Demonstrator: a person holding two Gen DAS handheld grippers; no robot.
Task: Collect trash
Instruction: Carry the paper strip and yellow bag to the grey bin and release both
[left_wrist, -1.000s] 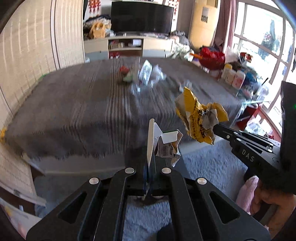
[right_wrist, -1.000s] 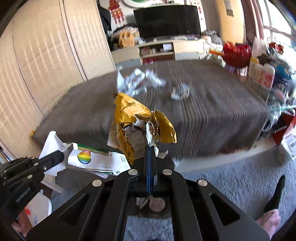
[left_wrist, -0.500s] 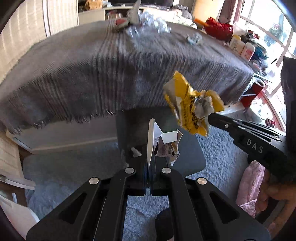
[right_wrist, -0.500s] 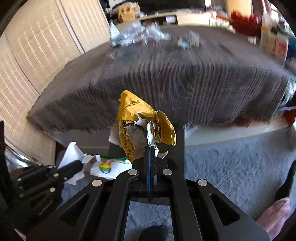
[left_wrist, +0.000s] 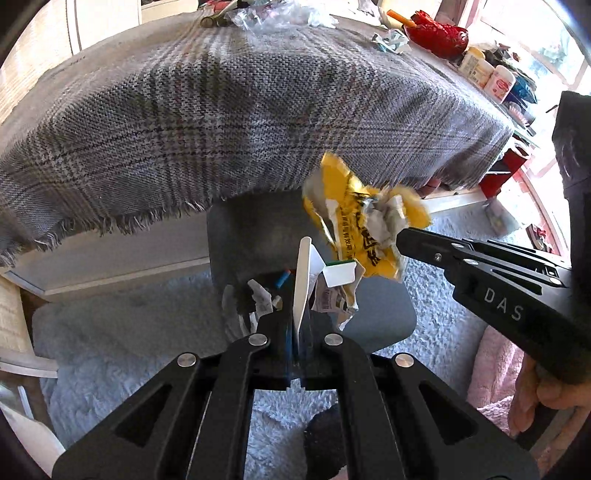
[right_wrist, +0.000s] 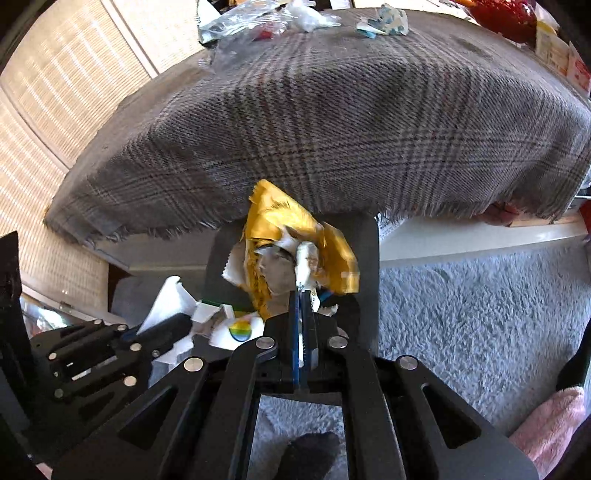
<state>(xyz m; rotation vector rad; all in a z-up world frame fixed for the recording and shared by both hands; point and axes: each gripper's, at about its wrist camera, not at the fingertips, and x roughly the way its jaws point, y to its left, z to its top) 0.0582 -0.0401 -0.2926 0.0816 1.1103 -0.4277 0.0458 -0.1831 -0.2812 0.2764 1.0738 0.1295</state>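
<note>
The yellow wrapper (right_wrist: 299, 254) is crumpled into a loose ball with some grey and white paper scrunched inside it. You hold it in your right gripper (right_wrist: 301, 291), whose jaws are pinched tight on a fold at the bottom of the ball. It hangs in the air above the dark bin (left_wrist: 255, 236) that stands on the floor against the table. A wrapper like this looks very light and soft. It will bend and crackle but it will not break. It is thin and may be a bit slippery, so a pinch on a thick fold, like the one you have now, looks like the best hold. A pinch on one thin edge could slip or tear.

Your left gripper (left_wrist: 300, 325) is also shut, and it holds the white paper scrap (left_wrist: 325, 284), a folded, printed piece that sticks up between the jaws. This is light too, and a little stiffer where it is folded. It is just beside the yellow wrapper, lower down, and also over the bin.

Inside the bin you can see a few small bits already, some white and one blue, though it is dark in there and I cannot tell what they are.

Both pieces will likely fall slowly and may float sideways, so let go while you are low and well over the bin.

Up on the grey checked cloth (right_wrist: 332, 129) more trash is waiting: clear plastic (right_wrist: 236, 22) and a small crumpled wrapper (right_wrist: 384, 22) at the far side.
</note>
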